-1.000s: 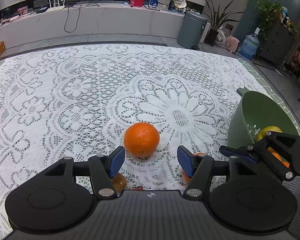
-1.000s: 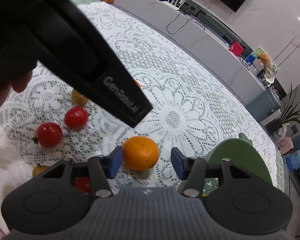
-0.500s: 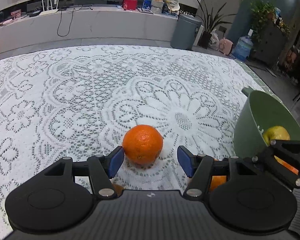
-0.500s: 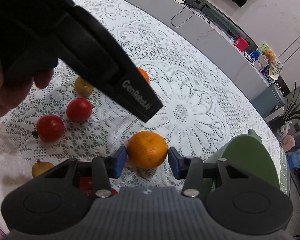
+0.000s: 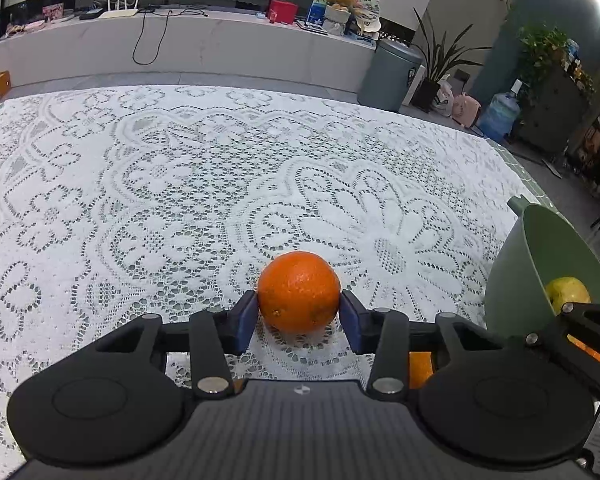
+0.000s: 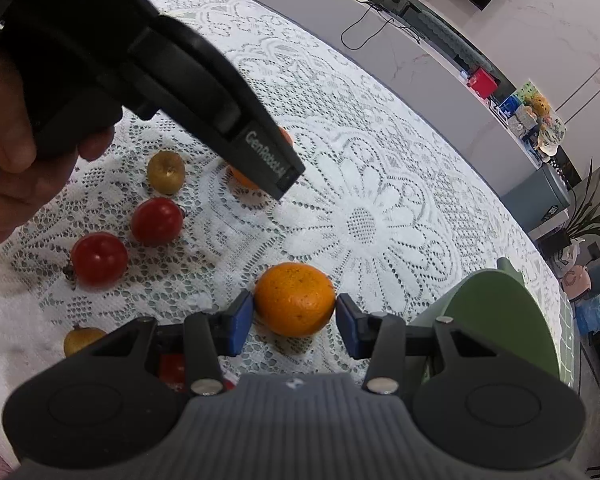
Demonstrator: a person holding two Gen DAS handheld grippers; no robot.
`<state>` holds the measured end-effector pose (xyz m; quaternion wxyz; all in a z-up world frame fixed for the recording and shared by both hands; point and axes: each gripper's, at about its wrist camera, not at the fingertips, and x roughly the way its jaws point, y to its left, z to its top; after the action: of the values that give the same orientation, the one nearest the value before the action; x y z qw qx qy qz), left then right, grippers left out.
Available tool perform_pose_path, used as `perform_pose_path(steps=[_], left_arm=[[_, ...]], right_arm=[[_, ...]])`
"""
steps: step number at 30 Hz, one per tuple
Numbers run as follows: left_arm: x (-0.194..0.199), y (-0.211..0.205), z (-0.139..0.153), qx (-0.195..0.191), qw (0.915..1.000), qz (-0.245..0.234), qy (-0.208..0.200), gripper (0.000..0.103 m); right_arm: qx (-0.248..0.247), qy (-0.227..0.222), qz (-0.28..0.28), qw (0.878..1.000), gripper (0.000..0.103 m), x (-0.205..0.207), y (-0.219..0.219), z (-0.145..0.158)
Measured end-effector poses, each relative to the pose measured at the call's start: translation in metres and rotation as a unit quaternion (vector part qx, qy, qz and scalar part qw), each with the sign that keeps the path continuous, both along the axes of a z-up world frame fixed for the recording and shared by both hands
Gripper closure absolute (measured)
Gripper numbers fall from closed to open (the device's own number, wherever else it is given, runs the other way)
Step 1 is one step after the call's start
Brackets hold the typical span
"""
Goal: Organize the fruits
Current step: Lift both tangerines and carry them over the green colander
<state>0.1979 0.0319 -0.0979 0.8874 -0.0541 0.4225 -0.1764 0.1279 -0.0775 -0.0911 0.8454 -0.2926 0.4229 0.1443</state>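
In the left wrist view my left gripper (image 5: 299, 320) has its blue pads against both sides of an orange (image 5: 299, 291) that rests on the lace cloth. In the right wrist view my right gripper (image 6: 294, 318) has its pads touching both sides of a second orange (image 6: 295, 299), also on the cloth. A green bowl (image 5: 512, 280) stands to the right and holds a yellow-green fruit (image 5: 567, 292); the bowl also shows in the right wrist view (image 6: 496, 312). The left gripper body (image 6: 148, 72) crosses the upper left of that view and hides most of the first orange.
Two red tomatoes (image 6: 99, 259) (image 6: 156, 221) and two small yellow fruits (image 6: 166, 172) (image 6: 83, 339) lie on the cloth left of my right gripper. The lace tablecloth (image 5: 180, 184) stretches far ahead. A bin (image 5: 392, 74) and plants stand beyond the table.
Both grippers moved forward around their oranges and closed from wide open until the pads touch the fruit. Both oranges still rest on the cloth.
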Motion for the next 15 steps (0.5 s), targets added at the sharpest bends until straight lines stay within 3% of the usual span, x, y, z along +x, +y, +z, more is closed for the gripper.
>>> perform_pose_path(steps=[9,15], left_arm=[[-0.012,0.001,0.006,-0.003,0.9999,-0.006,-0.013,0.054],[-0.025,0.011,0.015,-0.036,0.999,-0.002,-0.027,0.055]], right_arm=[[0.02,-0.006,-0.006,1.0,0.061,0.0,-0.004,0.014],[0.048,-0.018,-0.018,0.999,0.061,-0.006,-0.012,0.03]])
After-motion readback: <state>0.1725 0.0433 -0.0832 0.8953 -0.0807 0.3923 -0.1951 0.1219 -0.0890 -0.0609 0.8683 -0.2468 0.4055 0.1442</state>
